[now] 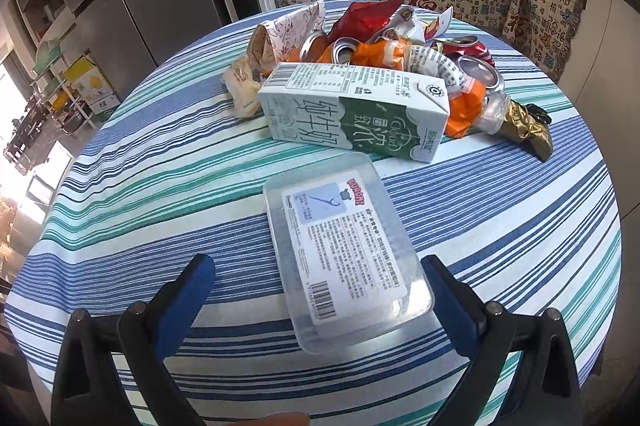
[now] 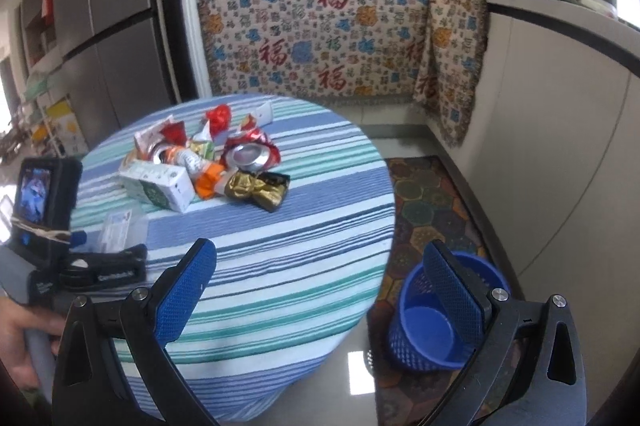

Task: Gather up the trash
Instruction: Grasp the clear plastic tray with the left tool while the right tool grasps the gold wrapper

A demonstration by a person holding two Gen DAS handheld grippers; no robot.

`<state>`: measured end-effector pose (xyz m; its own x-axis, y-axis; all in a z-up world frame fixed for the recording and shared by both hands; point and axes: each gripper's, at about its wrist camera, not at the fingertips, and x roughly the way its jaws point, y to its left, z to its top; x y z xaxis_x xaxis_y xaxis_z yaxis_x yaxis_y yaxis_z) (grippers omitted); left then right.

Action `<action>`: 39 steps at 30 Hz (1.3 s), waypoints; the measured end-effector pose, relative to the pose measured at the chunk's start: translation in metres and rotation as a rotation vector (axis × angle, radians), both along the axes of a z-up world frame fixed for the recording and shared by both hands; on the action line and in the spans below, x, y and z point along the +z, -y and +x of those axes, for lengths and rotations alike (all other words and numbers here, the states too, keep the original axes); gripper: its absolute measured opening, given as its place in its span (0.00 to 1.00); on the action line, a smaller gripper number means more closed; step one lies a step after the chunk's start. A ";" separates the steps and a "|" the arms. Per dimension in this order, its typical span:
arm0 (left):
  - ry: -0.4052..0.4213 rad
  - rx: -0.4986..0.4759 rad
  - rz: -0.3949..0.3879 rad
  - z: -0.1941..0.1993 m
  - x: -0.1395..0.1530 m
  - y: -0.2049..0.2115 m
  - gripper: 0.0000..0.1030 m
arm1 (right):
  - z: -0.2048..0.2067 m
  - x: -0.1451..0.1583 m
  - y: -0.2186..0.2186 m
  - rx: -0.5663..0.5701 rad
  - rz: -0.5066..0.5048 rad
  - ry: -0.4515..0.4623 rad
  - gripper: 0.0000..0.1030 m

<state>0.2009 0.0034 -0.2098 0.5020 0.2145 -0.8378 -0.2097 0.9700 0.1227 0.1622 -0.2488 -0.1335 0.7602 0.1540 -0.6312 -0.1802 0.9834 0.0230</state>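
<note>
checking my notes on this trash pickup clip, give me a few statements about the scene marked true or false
1. The left claw is open, with the clear plastic box lying between its blue pads. True.
2. The milk carton stands upright on the table. False: it lies on its side, in front of the trash pile.
3. The blue basket sits on the floor beside the round table. True.
4. The right claw is shut on a crushed can. False: it is open and holds nothing; the can lies in the pile.
5. The gold wrapper is inside the basket. False: it lies on the striped tablecloth at the edge of the pile.
</note>
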 end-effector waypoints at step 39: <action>-0.008 -0.177 -0.115 0.000 -0.013 -0.047 1.00 | 0.153 -0.094 -0.047 0.415 -0.120 -0.291 0.97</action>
<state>0.2012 0.0509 -0.2228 0.5170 0.0259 -0.8556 -0.0338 0.9994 0.0098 0.3152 -0.2018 -0.2272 0.4404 0.3190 -0.8392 -0.5588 0.8290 0.0219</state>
